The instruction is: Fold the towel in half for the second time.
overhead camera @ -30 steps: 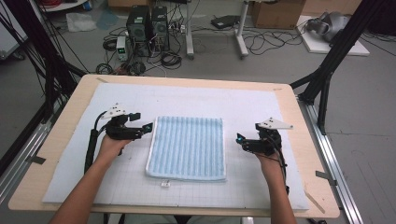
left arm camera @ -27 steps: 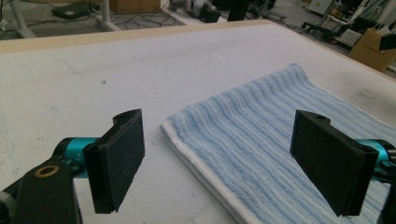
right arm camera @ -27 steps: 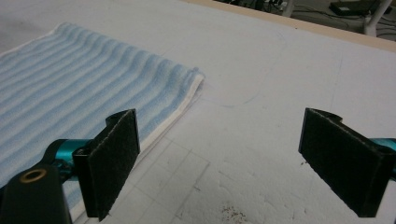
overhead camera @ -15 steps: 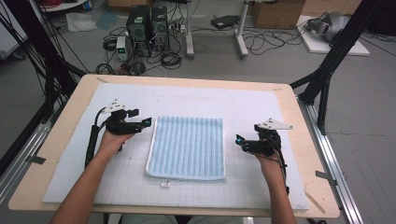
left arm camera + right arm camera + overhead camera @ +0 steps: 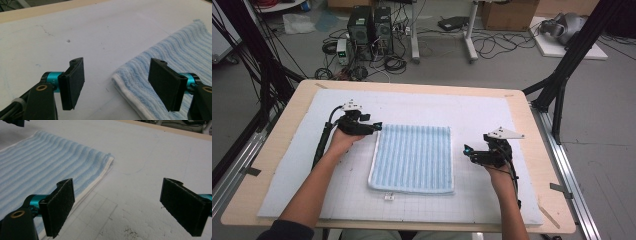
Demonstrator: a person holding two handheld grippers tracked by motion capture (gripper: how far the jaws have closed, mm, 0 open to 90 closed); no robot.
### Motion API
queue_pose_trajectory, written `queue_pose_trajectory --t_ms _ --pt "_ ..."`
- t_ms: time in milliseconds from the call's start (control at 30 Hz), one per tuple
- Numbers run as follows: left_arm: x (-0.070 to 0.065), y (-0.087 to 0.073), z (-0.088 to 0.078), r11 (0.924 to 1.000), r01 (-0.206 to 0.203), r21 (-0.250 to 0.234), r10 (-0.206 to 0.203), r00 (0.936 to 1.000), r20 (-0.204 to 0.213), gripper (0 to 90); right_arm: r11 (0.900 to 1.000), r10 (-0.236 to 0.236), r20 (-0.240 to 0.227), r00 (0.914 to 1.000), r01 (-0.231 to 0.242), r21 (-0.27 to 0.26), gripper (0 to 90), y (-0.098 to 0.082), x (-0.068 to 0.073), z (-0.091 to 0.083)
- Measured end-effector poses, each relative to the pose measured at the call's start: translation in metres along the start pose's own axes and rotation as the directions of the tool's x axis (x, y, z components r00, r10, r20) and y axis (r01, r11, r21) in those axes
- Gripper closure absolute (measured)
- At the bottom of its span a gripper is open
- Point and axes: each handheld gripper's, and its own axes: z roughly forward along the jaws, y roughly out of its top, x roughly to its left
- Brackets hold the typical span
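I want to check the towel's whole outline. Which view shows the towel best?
The high view: the towel lies flat with all four edges visible. The left gripper view shows just one corner, the right gripper view one corner and part of its striped surface.

The towel (image 5: 413, 159) is light blue with ribbed stripes and a white edge, on a white mat (image 5: 482, 107).

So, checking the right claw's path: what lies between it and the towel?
Bare white mat; the high view shows nothing between the right claw and the towel.
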Motion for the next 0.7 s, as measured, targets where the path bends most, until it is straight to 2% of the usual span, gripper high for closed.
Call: queue_pose_trajectory --t_ms 167,333,400,467,600,700 --pt "0.000 -0.001 0.012 0.9990 -0.016 0.042 0.016 0.9998 -0.010 32.1 1.000 0.007 -0.002 1.0000 -0.007 0.004 11.6 0.000 -0.001 0.000" --pt "-0.005 -0.003 0.020 0.9960 -0.053 0.073 0.053 0.9986 -0.007 41.0 1.000 0.003 -0.004 1.0000 -0.003 0.004 11.6 -0.001 -0.001 0.001" --pt "-0.007 -0.003 0.022 0.9931 -0.078 0.087 0.080 0.9967 -0.013 45.2 1.000 0.006 -0.005 1.0000 -0.006 0.006 11.6 -0.001 -0.001 0.001" --pt "-0.008 -0.004 0.024 0.9924 -0.081 0.093 0.082 0.9966 -0.008 48.4 1.000 0.009 -0.003 0.9999 -0.009 0.008 11.6 -0.001 -0.002 0.001" --pt "-0.008 -0.005 0.024 0.9891 -0.100 0.108 0.101 0.9949 0.002 56.1 1.000 0.010 -0.005 0.9999 -0.010 0.009 11.6 -0.001 -0.001 0.001" --pt "-0.009 -0.005 0.024 0.9876 -0.110 0.112 0.109 0.9939 0.021 69.1 1.000 0.008 -0.007 0.9999 -0.008 0.012 11.6 -0.001 -0.001 0.002"
